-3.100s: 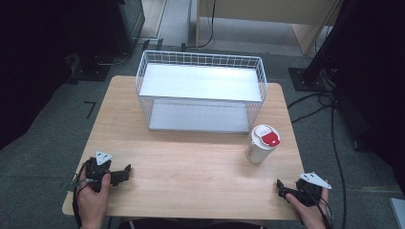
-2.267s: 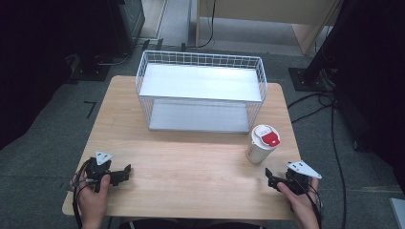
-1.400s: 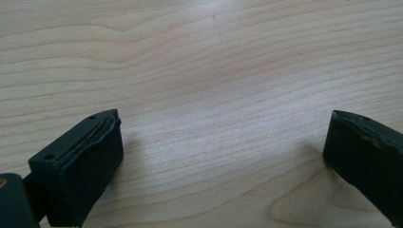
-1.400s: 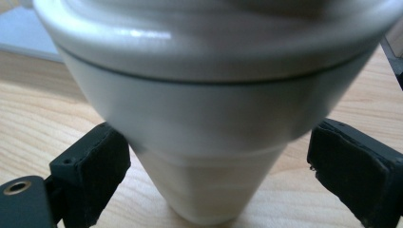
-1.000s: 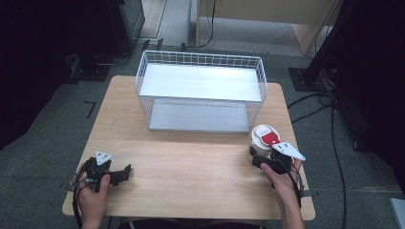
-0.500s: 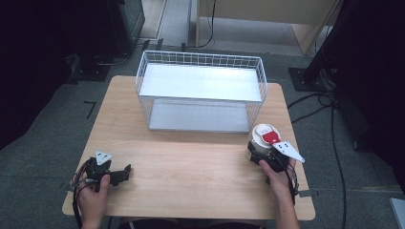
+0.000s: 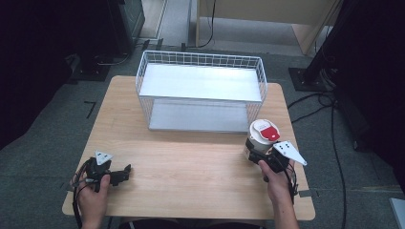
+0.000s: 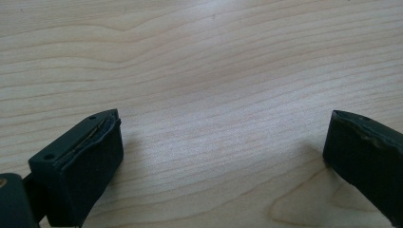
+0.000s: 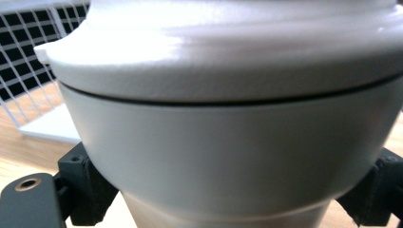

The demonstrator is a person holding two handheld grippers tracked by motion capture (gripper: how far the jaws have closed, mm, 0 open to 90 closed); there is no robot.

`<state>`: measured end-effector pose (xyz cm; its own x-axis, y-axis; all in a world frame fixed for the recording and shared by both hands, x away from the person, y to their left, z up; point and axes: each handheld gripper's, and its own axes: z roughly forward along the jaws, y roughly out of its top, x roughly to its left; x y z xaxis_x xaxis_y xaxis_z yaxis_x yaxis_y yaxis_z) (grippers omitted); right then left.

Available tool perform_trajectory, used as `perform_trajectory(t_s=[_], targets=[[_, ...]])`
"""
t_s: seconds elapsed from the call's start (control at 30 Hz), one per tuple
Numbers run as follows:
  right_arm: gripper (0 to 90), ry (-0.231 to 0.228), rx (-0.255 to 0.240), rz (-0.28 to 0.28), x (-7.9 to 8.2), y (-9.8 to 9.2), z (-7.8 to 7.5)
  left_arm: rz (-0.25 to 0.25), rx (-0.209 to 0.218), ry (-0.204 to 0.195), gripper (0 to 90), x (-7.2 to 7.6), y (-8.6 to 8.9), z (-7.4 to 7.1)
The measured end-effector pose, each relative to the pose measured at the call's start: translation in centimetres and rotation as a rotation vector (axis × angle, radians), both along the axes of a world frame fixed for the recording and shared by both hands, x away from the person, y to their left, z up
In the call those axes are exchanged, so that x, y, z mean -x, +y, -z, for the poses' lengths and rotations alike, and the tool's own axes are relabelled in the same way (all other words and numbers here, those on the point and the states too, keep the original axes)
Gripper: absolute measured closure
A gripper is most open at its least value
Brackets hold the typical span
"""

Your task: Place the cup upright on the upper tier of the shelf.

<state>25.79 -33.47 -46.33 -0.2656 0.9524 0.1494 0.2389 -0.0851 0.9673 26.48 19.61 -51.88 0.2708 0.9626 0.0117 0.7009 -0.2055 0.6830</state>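
A white paper cup (image 7: 261, 135) with a red patch on its lid stands upright at the right of the wooden table (image 7: 191, 164), just in front of the wire basket. My right gripper (image 7: 254, 152) reaches it from the near side. In the right gripper view the cup (image 9: 228, 156) is very close between the two jaws, and the black pads (image 9: 90, 190) touch its lower wall on both sides. Those jaws have just been closing onto it. At the near left corner my left gripper (image 7: 126, 172) rests low over bare wood, open, with nothing between its fingers (image 8: 76, 166).
A white wire basket (image 7: 200, 59) with a flat white floor stands at the back middle of the table, its right front corner close to the cup. Cables and dark stands lie on the grey floor to the right.
My right gripper came in from the near right corner to the cup and now has its jaws drawn in on the cup's sides. The cup stands where it was. The left gripper has not moved.
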Motion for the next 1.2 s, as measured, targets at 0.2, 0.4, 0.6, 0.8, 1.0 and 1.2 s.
perform_trajectory(t_s=[0.2, 0.4, 0.6, 0.8, 1.0, 1.2], targets=[[10.5, -0.047, 0.004, -0.032, 0.0, 1.5, -2.4, 0.0, 0.0, 0.0, 0.0, 0.0, 0.0, 0.0], [10.5, -0.084, 0.011, -0.062, -0.4, 3.0, -4.7, 0.0, -0.001, 0.0, 0.0, 0.0, 0.0, 0.0], [10.5, -0.119, 0.027, -0.095, -1.1, 4.6, -6.7, 0.0, -0.001, -0.001, 0.0, 0.0, 0.0, 0.0], [10.5, -0.15, 0.04, -0.128, -2.0, 6.4, -8.7, 0.0, -0.001, -0.001, 0.0, 0.0, 0.0, 0.0], [10.5, -0.188, 0.049, -0.161, -3.1, 8.4, -10.8, 0.0, -0.001, -0.001, 0.0, 0.0, 0.0, 0.0], [10.6, -0.217, 0.079, -0.169, -4.5, 10.6, -12.5, 0.0, -0.001, -0.001, 0.0, 0.0, 0.0, 0.0]])
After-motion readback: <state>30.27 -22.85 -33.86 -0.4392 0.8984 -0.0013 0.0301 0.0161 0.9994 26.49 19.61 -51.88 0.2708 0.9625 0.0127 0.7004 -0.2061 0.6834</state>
